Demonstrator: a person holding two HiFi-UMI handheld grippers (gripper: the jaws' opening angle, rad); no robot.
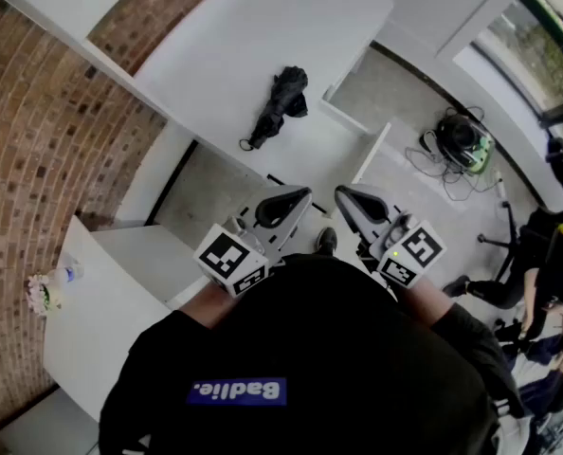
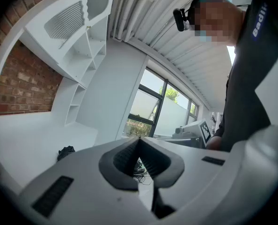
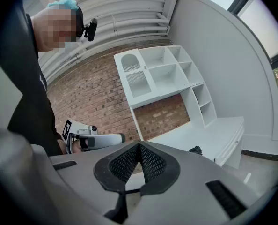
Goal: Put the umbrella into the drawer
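Observation:
A folded black umbrella (image 1: 277,105) lies on the white desk top (image 1: 225,55); it shows small at the left in the left gripper view (image 2: 65,152) and past the jaws in the right gripper view (image 3: 194,150). My left gripper (image 1: 299,197) and right gripper (image 1: 343,195) are held level, close to my chest and well short of the desk. Each has its jaws closed tip to tip with nothing between them (image 2: 139,139) (image 3: 139,144). A drawer front (image 3: 232,146) runs along the desk's edge, closed.
White shelving (image 3: 167,74) stands against a brick wall (image 1: 35,131). A low white table (image 1: 101,311) with a small bottle (image 1: 65,274) sits at my left. Cables and a green device (image 1: 462,140) lie on the floor at right, near a chair (image 1: 518,245) and seated people (image 1: 547,320).

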